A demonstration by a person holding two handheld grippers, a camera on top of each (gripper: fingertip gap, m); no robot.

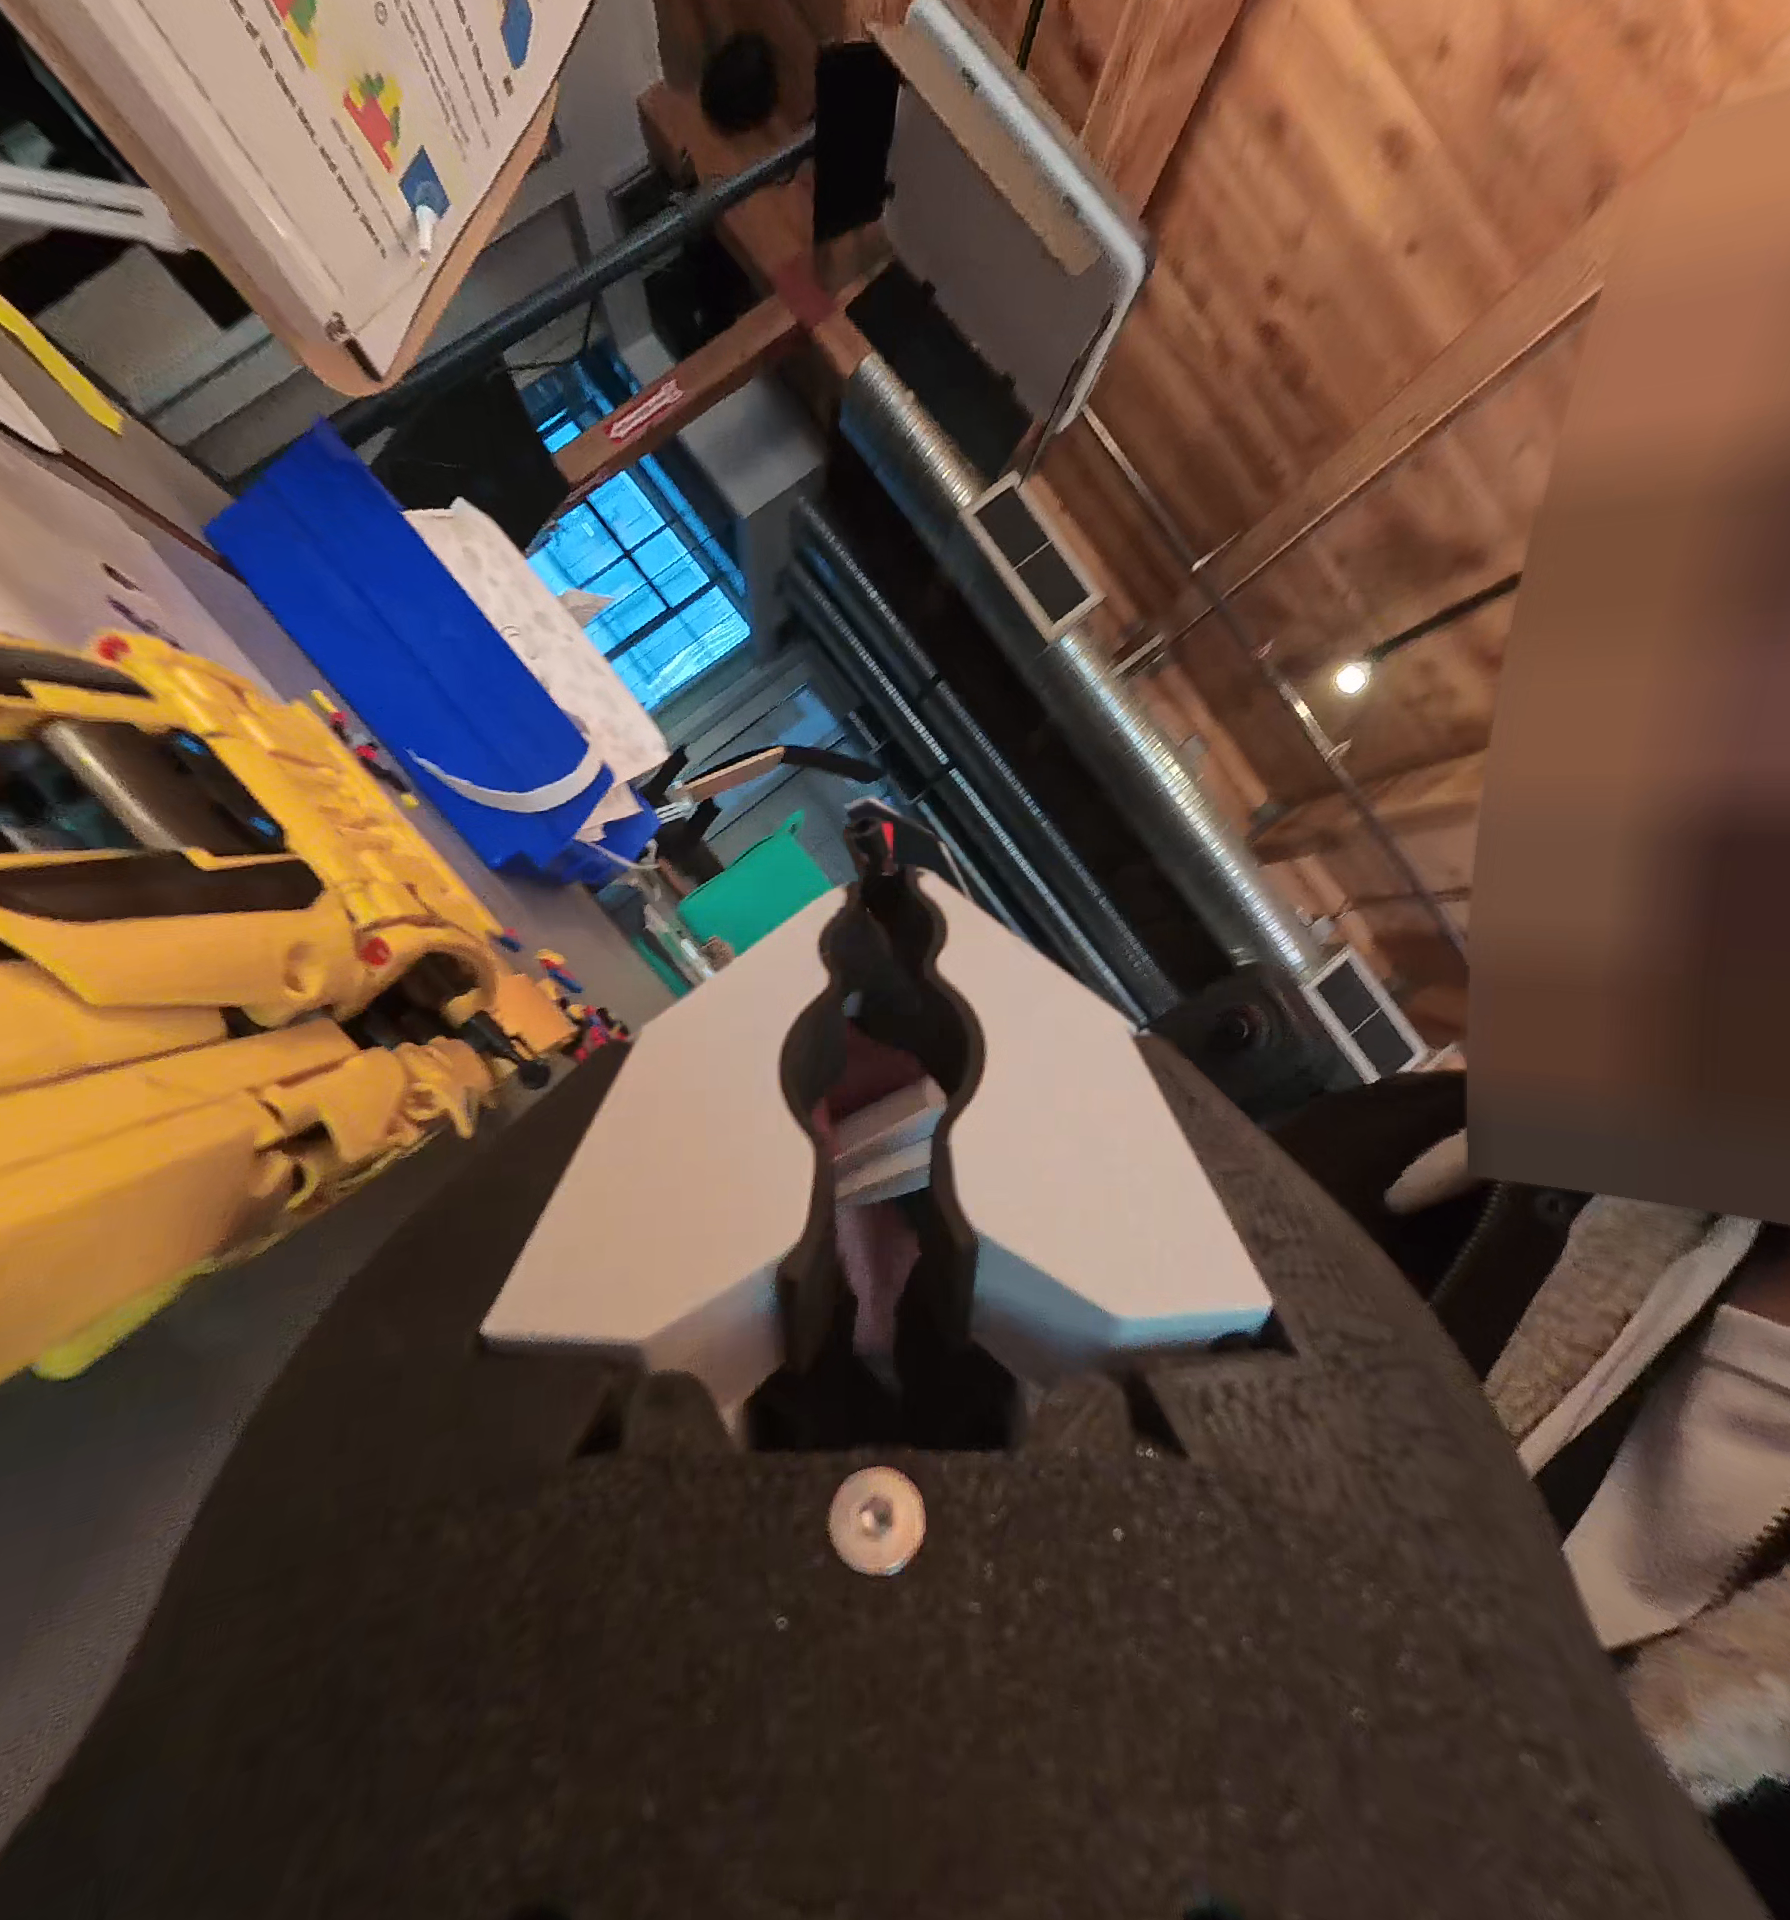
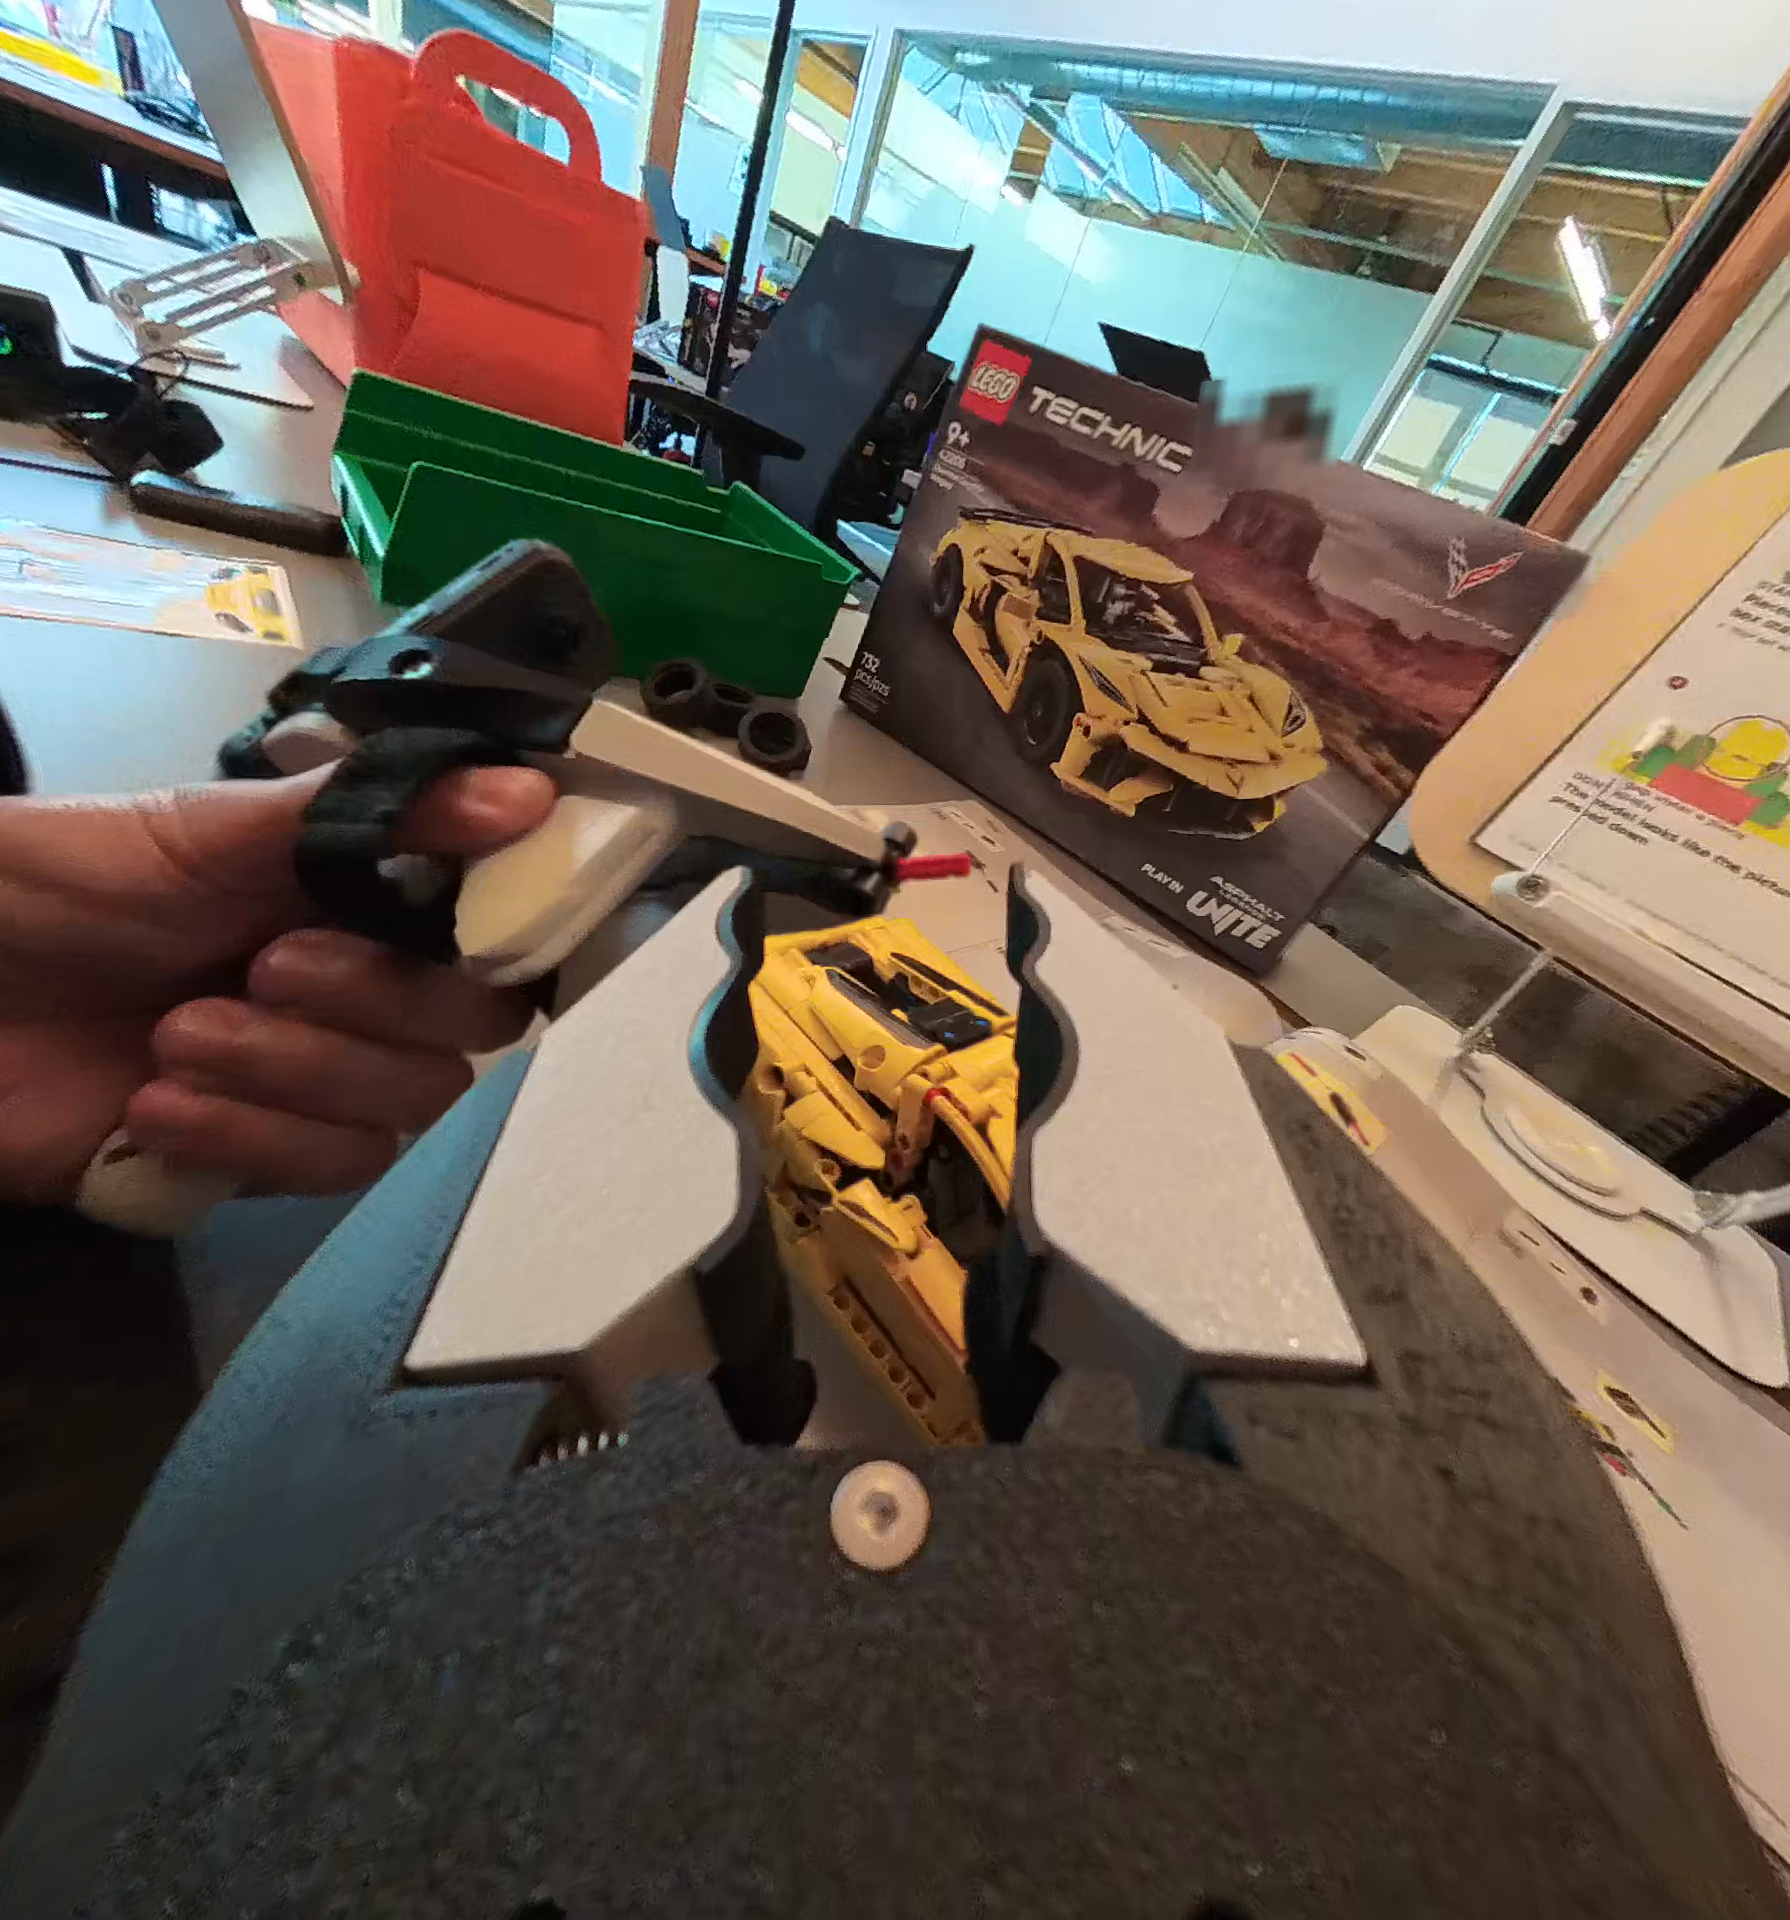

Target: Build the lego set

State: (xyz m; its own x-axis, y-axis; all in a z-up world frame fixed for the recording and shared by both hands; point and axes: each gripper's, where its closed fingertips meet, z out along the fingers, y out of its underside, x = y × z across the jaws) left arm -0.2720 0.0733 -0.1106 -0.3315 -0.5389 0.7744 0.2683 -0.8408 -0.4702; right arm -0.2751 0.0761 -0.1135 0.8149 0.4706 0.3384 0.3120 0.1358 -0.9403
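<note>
A part-built yellow Lego car (image 2: 870, 1122) sits between the fingers of my right gripper (image 2: 880, 899), which is closed against its sides. The car also shows, blurred, at the left of the left wrist view (image 1: 164, 987). My left gripper (image 1: 875, 883) is shut on a small black connector with a red pin (image 1: 873, 840). In the right wrist view a hand (image 2: 143, 935) holds that left gripper (image 2: 886, 857) just above the far end of the car, with the red pin (image 2: 932, 864) pointing right.
The Lego set box (image 2: 1182, 644) stands behind the car. A green bin (image 2: 600, 540), a red bag (image 2: 475, 239) and three black tyres (image 2: 725, 712) lie at the back left. A booklet (image 2: 112, 582) lies far left, an instruction board (image 2: 1701, 727) stands right. A blue bin (image 1: 403, 644) is nearby. The grippers are tip to tip, or close to it.
</note>
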